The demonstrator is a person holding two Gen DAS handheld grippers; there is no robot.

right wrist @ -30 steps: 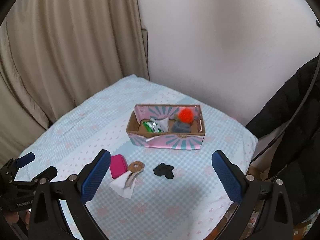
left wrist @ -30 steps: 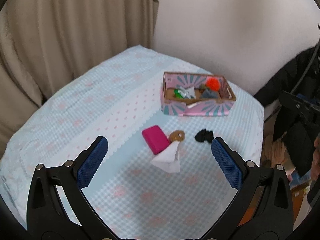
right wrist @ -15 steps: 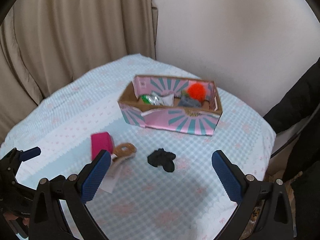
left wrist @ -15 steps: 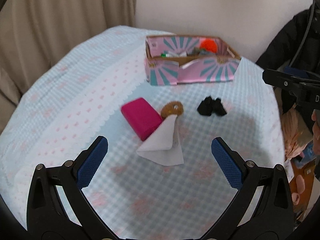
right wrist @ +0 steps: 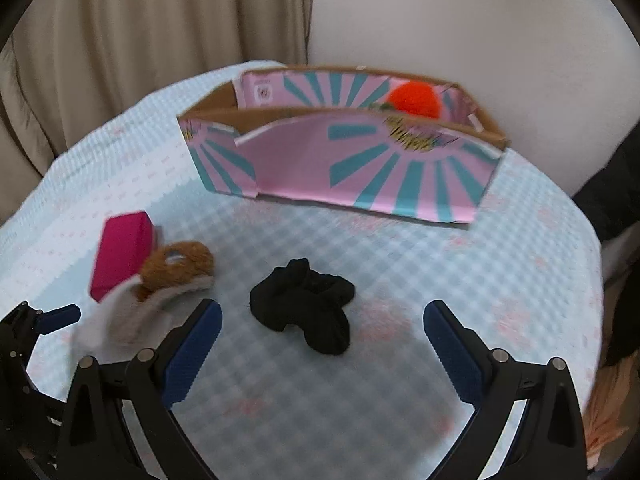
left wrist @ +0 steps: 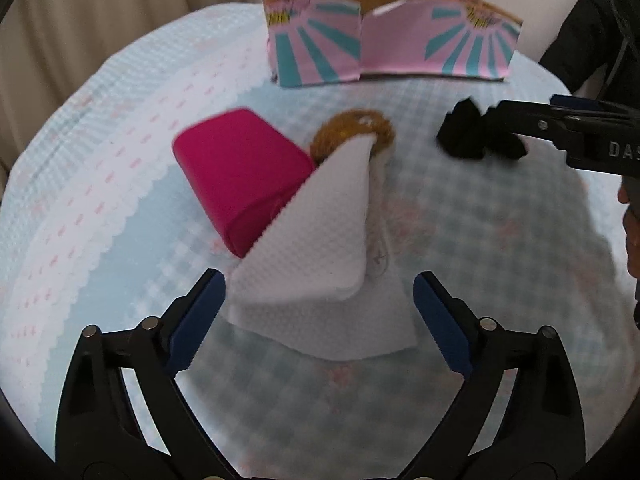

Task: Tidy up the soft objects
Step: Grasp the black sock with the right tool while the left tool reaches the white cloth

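My left gripper [left wrist: 316, 318] is open and low over the table, its jaws either side of the near edge of a folded white cloth [left wrist: 316, 248]. The cloth leans on a magenta block [left wrist: 240, 172] and a brown fuzzy piece [left wrist: 352, 132]. My right gripper [right wrist: 322, 344] is open, just short of a black crumpled fabric [right wrist: 308, 304], which also shows in the left wrist view [left wrist: 468, 136]. The pink and teal box [right wrist: 340, 160] stands behind, with an orange pompom [right wrist: 412, 100] inside.
The table wears a light blue checked cloth [right wrist: 400, 400] with rounded edges. Beige curtains [right wrist: 140, 40] and a white wall [right wrist: 480, 20] stand behind. A dark garment [left wrist: 592, 48] hangs at the right. The left gripper's side [right wrist: 36, 328] shows in the right wrist view.
Both grippers have dropped and moved forward: the left up to the white cloth, the right up to the black fabric. Both stay open.
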